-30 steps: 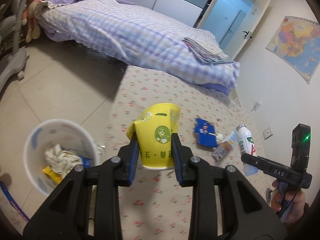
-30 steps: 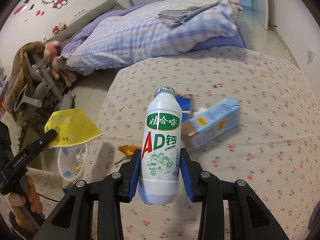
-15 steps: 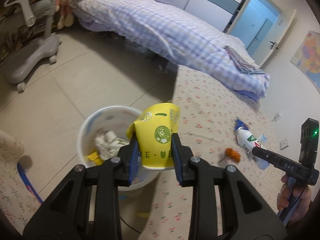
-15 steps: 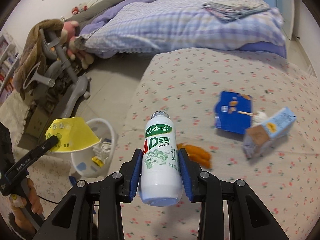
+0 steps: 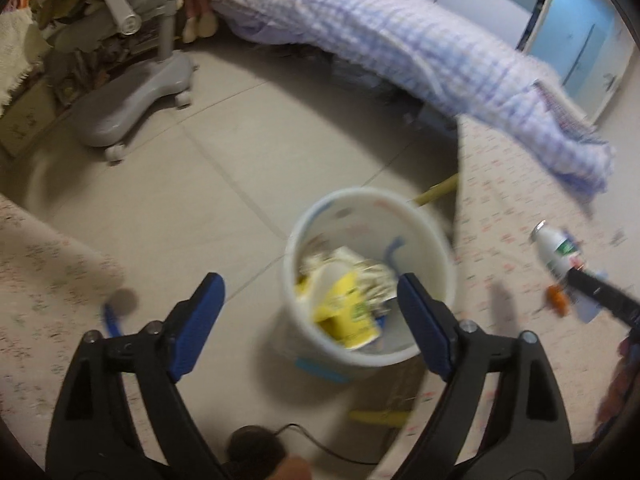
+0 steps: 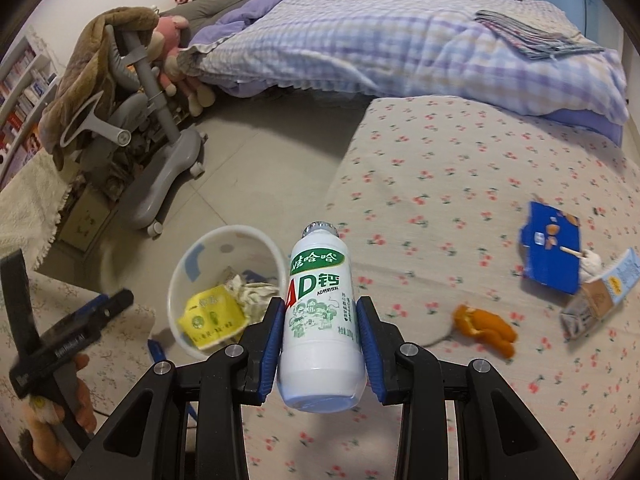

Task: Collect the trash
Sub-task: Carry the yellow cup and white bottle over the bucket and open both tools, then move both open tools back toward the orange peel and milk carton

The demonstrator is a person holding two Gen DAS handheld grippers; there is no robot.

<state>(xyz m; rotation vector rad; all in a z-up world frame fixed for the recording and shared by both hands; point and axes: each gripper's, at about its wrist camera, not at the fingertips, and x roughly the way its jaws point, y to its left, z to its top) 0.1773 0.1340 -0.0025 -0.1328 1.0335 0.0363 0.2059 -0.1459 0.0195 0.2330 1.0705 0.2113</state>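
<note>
- Two grippers in play. Left gripper (image 5: 310,300): blue-padded fingers spread wide apart, nothing between them, poised above the white round plastic waste bin (image 5: 434,248) on the tiled floor.
- Crumpled yellow paper cup (image 5: 346,314) lies inside the bin on white crumpled paper, toward the 6 o'clock side of the rim in the left wrist view. One second ago the left fingers were clamped on this cup over the desk; half a second ago they carried it above the bin. Now it is dropped and the fingers have opened.
- Right gripper (image 6: 320,328): fingers clamped on the white plastic AD-calcium drink bottle with green label (image 6: 320,304), pads on its lower body, foil cap pointing away. The low grip likely keeps it steady for carrying.
- Bin sits at 10 o'clock from the bottle in the right wrist view; over the last second it has come nearer as the bottle was carried off the desk's middle toward its edge.
- Flower-print desk cloth (image 6: 460,184) bears the remaining trash: orange peel (image 6: 484,328) at 3 o'clock of the bottle, flat blue cardboard packet (image 6: 550,252) and light-blue drink carton (image 6: 596,300) further out, between 2 and 3 o'clock.
- Judgement: bottle goes in next; three items then remain.
</note>
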